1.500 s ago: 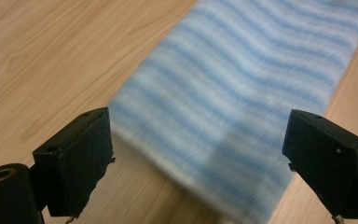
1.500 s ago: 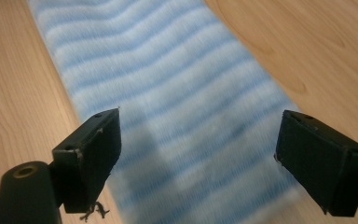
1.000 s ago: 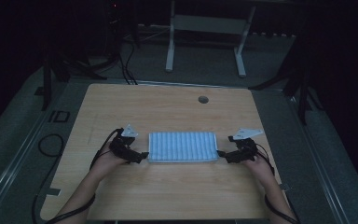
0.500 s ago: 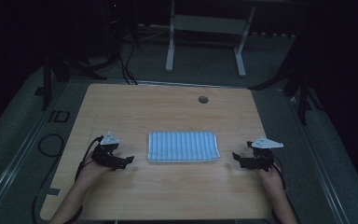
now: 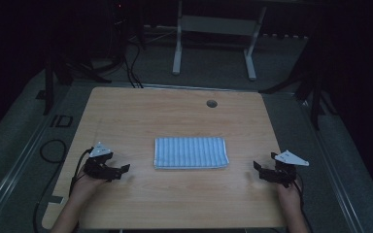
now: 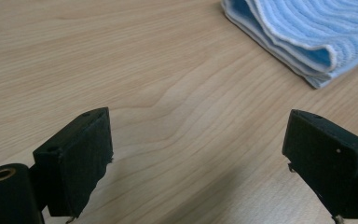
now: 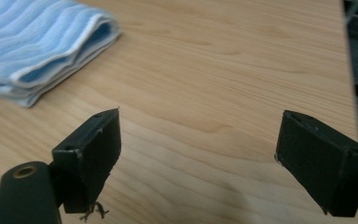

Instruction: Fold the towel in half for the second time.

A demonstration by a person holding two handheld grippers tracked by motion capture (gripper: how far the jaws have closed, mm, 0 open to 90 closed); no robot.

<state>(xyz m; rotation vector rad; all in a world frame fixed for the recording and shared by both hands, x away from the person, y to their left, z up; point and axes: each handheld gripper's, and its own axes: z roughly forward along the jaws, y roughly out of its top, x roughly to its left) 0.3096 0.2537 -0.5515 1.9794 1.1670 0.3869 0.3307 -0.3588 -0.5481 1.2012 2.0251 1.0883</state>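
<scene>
A pale wooden table (image 5: pixel 175 116) filled the middle of a dim room, seen from the high view, with grey flooring around it and a white-legged stand (image 5: pixel 213 43) behind its far edge; a small round grommet hole (image 5: pixel 211 103) sat near the table's far side. At the centre of the tabletop lay a folded blue-and-white striped towel (image 5: pixel 191 152), flat, squared up and lying by itself, its layered corner showing in the left gripper view (image 6: pixel 307 42) and again in the right gripper view (image 7: pixel 37 46). A person's forearms came in from the near edge, one on each side of the towel; the left gripper (image 5: pixel 120 171) rested low over the wood to the towel's left, near it but clearly apart from it, and its jaws stood wide apart with only bare table between them (image 6: pixel 198 154); the right gripper (image 5: pixel 258 171) sat to the towel's right, a little farther off, likewise spread wide and holding nothing (image 7: pixel 198 154). Each gripper carried a grey three-cornered plate on top; dark cables trailed from the left one over the table's near-left edge; a black cable (image 5: pixel 48 150) looped on the floor to the left of the table.
</scene>
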